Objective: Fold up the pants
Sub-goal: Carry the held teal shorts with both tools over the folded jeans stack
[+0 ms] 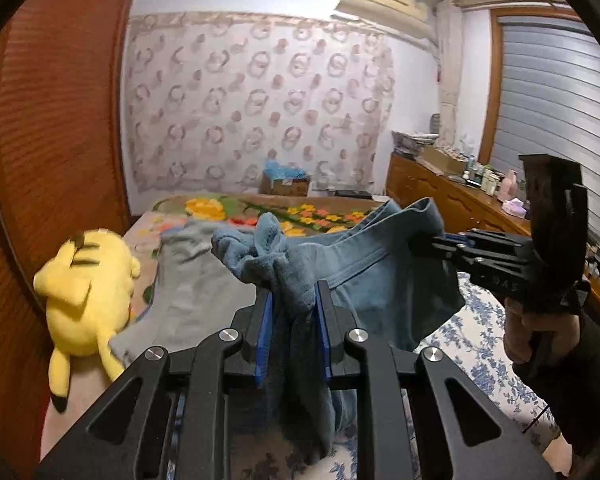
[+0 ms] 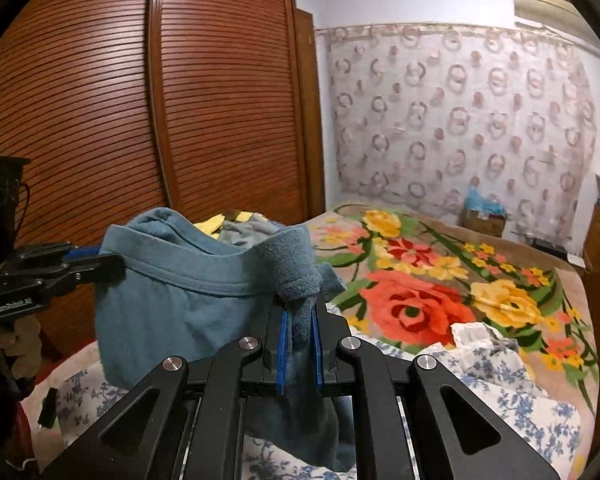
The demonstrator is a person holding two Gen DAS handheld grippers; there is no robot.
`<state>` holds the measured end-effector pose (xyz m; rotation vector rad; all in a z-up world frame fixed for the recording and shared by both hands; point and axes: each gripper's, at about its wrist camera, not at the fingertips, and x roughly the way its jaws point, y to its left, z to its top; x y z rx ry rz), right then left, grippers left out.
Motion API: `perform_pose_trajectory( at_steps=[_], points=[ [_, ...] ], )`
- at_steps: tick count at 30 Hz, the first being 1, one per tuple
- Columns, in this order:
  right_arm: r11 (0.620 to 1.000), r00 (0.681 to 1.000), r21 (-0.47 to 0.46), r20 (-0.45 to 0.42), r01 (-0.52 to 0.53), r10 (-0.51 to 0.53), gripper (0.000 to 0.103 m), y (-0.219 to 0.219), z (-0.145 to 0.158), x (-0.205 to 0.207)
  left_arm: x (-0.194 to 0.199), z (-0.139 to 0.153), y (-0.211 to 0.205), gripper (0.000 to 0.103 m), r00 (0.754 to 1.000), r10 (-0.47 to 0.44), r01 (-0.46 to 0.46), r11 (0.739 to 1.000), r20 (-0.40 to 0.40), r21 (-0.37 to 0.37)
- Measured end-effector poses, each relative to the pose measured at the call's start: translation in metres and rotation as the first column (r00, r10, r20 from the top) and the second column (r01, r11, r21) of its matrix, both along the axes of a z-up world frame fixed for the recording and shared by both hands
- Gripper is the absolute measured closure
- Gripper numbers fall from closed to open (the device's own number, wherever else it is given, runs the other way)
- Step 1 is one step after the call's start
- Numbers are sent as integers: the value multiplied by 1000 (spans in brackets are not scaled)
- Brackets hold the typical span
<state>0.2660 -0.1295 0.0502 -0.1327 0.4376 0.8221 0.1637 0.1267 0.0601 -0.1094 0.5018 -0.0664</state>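
The blue fleece pants [image 1: 364, 280] hang in the air above the bed, held by the waistband at both ends. My left gripper [image 1: 294, 292] is shut on one bunched end of the waistband. My right gripper [image 2: 300, 312] is shut on the other end of the pants [image 2: 172, 304]. Each gripper shows in the other's view: the right gripper [image 1: 416, 246] at the right, the left gripper [image 2: 112, 262] at the left. The band is stretched between them and the legs droop below, out of sight.
A yellow plush toy [image 1: 88, 292] and a grey garment [image 1: 196, 280] lie on the bed to the left. A floral blanket [image 2: 420, 280] covers the far bed, a blue-patterned sheet [image 2: 500, 396] the near part. A wooden wardrobe [image 2: 140, 100] stands left, a cluttered dresser [image 1: 452, 188] right.
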Motion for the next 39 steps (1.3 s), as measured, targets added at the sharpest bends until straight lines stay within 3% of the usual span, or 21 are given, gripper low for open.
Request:
perform_pose_trajectory(
  at_steps=[5, 11, 22, 30, 35, 39],
  points=[
    [1000, 1000, -21, 2, -12, 12, 93, 5, 2, 12, 2, -3, 8, 82, 1000, 18, -17, 1000, 12, -23],
    [999, 997, -30, 77, -21, 24, 93, 19, 27, 26, 7, 9, 15, 82, 997, 40, -39, 999, 60, -24],
    [984, 978, -140, 162, -110, 132, 93, 99, 21, 64, 5, -9, 41, 82, 985, 163, -158, 983, 49, -96],
    [964, 960, -168, 157, -205, 231, 93, 134, 19, 95, 5, -19, 48, 82, 976, 219, -216, 968, 7, -128],
    [961, 954, -140, 149, -239, 259, 93, 132, 18, 107, -2, -11, 48, 82, 975, 220, -212, 966, 40, -145],
    [959, 954, -135, 137, -249, 267, 93, 135, 13, 117, 2, -19, 57, 82, 967, 254, -249, 958, 16, -142]
  ],
)
